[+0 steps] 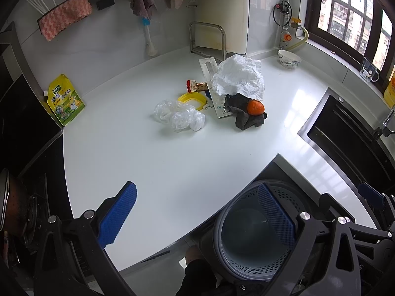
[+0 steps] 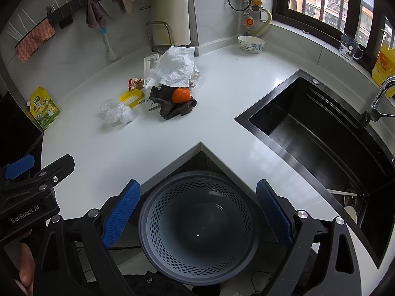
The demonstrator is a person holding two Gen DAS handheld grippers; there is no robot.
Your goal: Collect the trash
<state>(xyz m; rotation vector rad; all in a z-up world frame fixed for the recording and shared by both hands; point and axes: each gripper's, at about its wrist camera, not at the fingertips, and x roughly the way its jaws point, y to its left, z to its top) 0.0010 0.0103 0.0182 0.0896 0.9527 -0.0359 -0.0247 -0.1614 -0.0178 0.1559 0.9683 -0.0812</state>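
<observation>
Trash lies clustered on the glossy white bench (image 2: 222, 123), well ahead of both sets of jaws: a crumpled white paper sheet (image 2: 176, 67) draped over a flat white card package (image 1: 209, 79) with small printing too fine to read, a bunched clear plastic film (image 2: 114, 111) of crinkly, translucent folds, a yellow plastic ring-shaped frame (image 2: 130, 97), and a small red-and-tan printed wrapper (image 1: 196, 86). Against the card package sits a limp dark grey cloth (image 2: 175, 106) with a dimpled orange fruit (image 2: 181, 95) resting on it.

Below the bench's notched corner, between the right gripper (image 2: 197, 214)'s jaws in its view, stands a round grey plastic wastebasket (image 2: 197, 229), its upper wall perforated with rows of oval holes, its smooth bottom bare. Both the right gripper and the left gripper (image 1: 197, 214) have their ridged blue rubber pads spread wide, grasping nothing. The left gripper's black body, seen from the right wrist, reads "GenRobot.AI".

Far to the left of the jaws a yellow-green spouted pouch (image 1: 65, 100) with Chinese lettering leans at the bench edge. To the right lies a black rectangular sink (image 2: 321, 135) with a chrome tap, and beyond it a white patterned ceramic bowl (image 2: 250, 44).
</observation>
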